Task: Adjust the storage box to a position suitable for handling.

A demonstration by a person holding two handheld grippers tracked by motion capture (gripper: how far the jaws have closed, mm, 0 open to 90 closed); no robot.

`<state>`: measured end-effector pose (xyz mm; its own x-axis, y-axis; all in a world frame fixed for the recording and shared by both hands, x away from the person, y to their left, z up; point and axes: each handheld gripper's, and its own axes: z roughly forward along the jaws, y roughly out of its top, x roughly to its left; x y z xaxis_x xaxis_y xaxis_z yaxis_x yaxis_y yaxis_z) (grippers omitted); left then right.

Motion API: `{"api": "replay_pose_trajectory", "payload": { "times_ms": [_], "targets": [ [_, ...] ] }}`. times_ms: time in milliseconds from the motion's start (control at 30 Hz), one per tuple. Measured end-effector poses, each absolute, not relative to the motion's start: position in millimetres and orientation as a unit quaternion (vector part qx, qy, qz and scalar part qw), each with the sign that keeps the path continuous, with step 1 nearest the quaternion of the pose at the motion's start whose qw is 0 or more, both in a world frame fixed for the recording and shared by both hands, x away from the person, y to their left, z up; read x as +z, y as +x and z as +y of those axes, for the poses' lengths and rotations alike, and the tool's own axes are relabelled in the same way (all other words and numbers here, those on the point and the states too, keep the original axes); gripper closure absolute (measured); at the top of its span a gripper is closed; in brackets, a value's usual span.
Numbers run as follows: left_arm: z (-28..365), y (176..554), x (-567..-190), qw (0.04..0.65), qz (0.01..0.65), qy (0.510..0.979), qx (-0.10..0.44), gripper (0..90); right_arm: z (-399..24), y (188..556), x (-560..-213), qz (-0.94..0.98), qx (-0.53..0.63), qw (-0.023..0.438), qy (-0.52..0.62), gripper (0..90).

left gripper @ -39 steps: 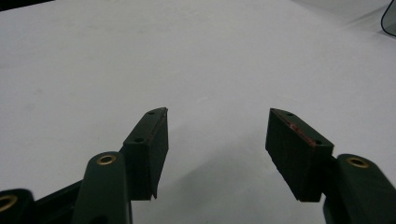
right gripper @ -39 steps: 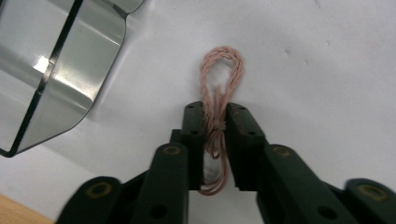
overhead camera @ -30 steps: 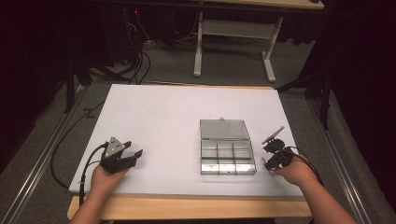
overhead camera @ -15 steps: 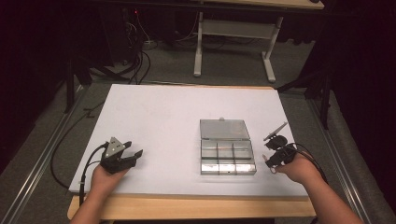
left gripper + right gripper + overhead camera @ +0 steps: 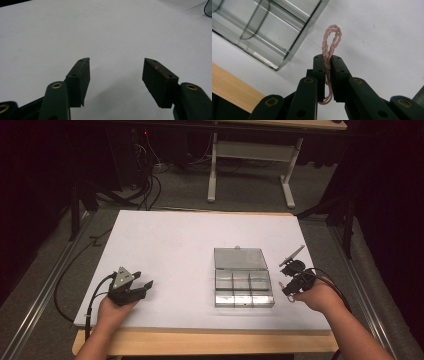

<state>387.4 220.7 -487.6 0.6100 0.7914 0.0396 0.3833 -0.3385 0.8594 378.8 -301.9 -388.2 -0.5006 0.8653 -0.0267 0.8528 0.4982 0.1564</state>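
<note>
Thin pink twisted string loop [image 5: 331, 41], pinched tight by right gripper [image 5: 327, 60], frame middle, beside clear plastic compartment box [image 5: 269, 30]. Lower strands hidden between jaws. Left gripper [image 5: 116, 75] wide open, empty.

Black hand-held gripper [image 5: 145, 286] jaws, brass-ringed screw holes, grey three-cornered plate, trailing black cable.

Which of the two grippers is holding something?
The right gripper: its black fingers pinch a twisted pink cord loop. The left gripper is open over bare white table.

Pink twisted cord loop [image 5: 331, 41], pinched upright, beside clear box [image 5: 269, 30]
</note>
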Motion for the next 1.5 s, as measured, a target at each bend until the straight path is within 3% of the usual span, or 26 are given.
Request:
{"api": "replay_pose_trajectory", "payload": {
  "times_ms": [533,1500],
  "targets": [
    [221.1,387.4,-487.6,0.439,0.373,0.784,0.232,39.4,-270.9,383.1,-373.5,0.877,0.064,0.046,0.475,83.5],
    [220.9,387.0,-487.6,0.440,0.371,0.784,0.232,39.3,-219.6,387.5,-386.7,0.903,0.058,0.024,0.425,83.5]
  ]
}}
